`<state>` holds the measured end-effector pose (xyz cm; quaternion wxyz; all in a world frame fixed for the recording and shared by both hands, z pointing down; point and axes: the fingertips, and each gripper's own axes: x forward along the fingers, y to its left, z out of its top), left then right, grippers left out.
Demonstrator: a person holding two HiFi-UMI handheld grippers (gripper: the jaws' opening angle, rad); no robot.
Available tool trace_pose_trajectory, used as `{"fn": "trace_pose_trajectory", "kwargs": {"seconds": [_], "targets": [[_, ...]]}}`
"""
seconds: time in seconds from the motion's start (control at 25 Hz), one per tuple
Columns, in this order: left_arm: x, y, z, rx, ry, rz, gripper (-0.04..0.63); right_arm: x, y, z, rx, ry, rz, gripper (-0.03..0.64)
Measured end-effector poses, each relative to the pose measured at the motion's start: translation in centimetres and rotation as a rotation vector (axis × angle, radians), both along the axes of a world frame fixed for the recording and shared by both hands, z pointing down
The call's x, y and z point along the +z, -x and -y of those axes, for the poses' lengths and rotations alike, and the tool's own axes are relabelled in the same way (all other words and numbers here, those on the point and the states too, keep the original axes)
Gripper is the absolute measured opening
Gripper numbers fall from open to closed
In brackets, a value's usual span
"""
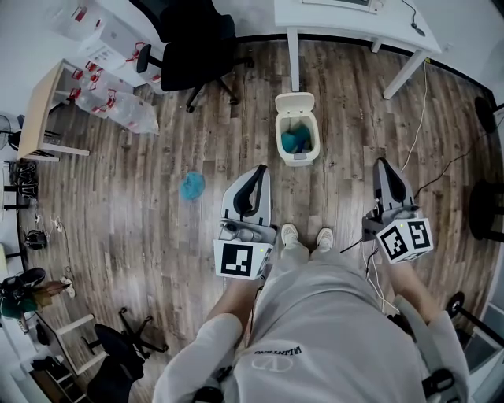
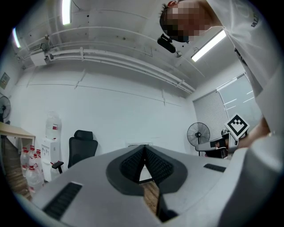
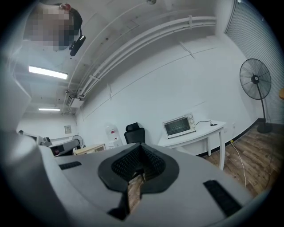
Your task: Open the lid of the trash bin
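Note:
The small white trash bin (image 1: pixel 297 132) stands on the wood floor just ahead of the person's feet, under the edge of a white table. Its lid (image 1: pixel 294 103) is tipped back on the far side, and something teal shows inside. My left gripper (image 1: pixel 259 171) hangs at waist height, down and left of the bin, jaws together and empty. My right gripper (image 1: pixel 382 164) hangs to the bin's right, likewise closed on nothing. Neither touches the bin. The left gripper (image 2: pixel 144 149) and the right gripper (image 3: pixel 141 146) in their own views point up at the wall and ceiling; the bin is out of both.
A blue object (image 1: pixel 191 186) lies on the floor left of the bin. A black office chair (image 1: pixel 194 46) and the white table (image 1: pixel 353 19) stand behind it. Water bottles (image 1: pixel 114 105) and a wooden desk (image 1: pixel 38 110) sit at left. A cable (image 1: pixel 415 138) trails at right.

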<state>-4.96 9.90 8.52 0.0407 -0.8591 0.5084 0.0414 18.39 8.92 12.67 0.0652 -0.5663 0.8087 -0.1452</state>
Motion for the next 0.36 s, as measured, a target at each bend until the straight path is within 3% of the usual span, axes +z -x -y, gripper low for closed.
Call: {"fn": "trace_pose_trajectory", "kwargs": {"seconds": [0.36], "targets": [[-0.7,-0.4,-0.9,0.011,0.001,-0.003,-0.002,-0.4,-0.2,-1.2,0.002,0.002,0.008,0.015]]}}
